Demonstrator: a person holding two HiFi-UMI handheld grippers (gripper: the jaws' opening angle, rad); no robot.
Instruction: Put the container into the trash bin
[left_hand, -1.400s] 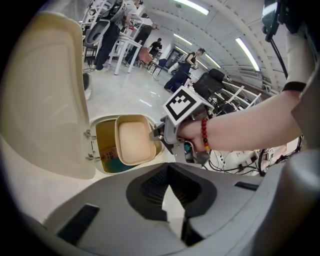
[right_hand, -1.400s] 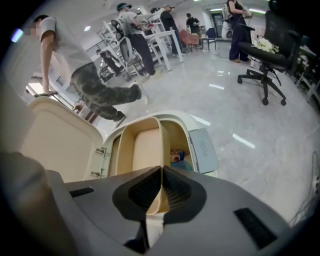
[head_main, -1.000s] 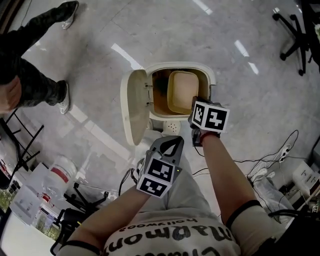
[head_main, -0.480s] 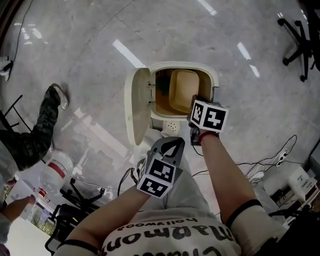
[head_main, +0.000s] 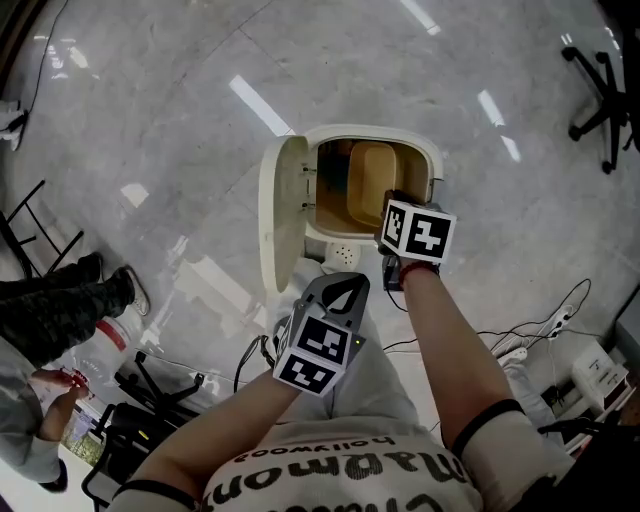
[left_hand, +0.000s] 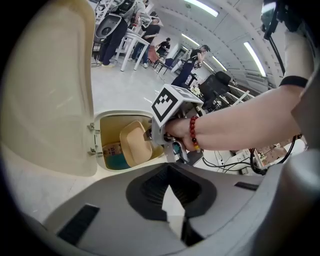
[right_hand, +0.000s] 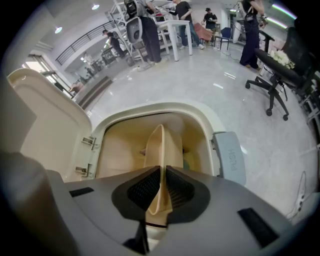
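One container, one trash bin, maybe one bystander

We hold our right gripper mid-frame on an outstretched forearm, jaws pinching the container rim; our left gripper (jaws together, nothing between) sits lower centre.

Container is showing pale tan throughout. Trash bin is showing cream on its rim and open lid, with a grey push tab. Left gripper and right gripper are showing grey bodies with black ribbed pads. Their cubes are bearing black-and-white square markers. Floor is appearing grey and marbled. Bracelet is showing red beads.
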